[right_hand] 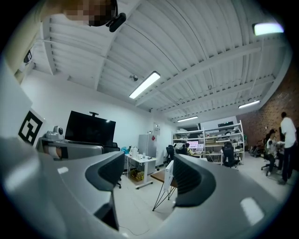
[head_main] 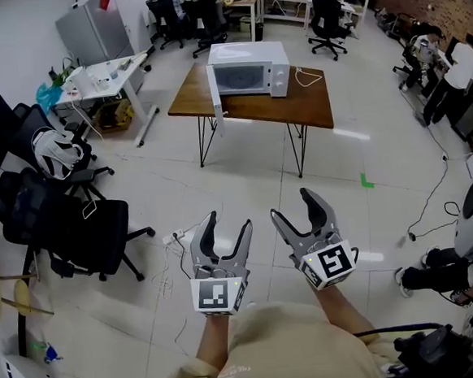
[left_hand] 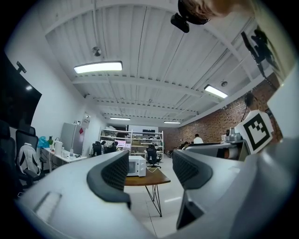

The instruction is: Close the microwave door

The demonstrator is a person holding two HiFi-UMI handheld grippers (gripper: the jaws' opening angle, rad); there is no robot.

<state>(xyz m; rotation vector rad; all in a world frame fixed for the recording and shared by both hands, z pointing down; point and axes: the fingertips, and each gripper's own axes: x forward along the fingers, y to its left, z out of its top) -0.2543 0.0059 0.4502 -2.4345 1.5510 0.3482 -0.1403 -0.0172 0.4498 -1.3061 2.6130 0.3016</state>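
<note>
The left tool (head_main: 228, 222) and right tool (head_main: 292, 205) stand open, empty, well apart from the open microwave (head_main: 250, 67)

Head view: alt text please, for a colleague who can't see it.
A white microwave sits on a wooden table across the room, its door hanging open. Nearer the camera, the left gripper and right gripper hover over the floor, jaws apart and empty, well short of the table.

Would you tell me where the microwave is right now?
In the head view the microwave sits on the wooden table at top centre, with its door swung open on the left side.
</note>
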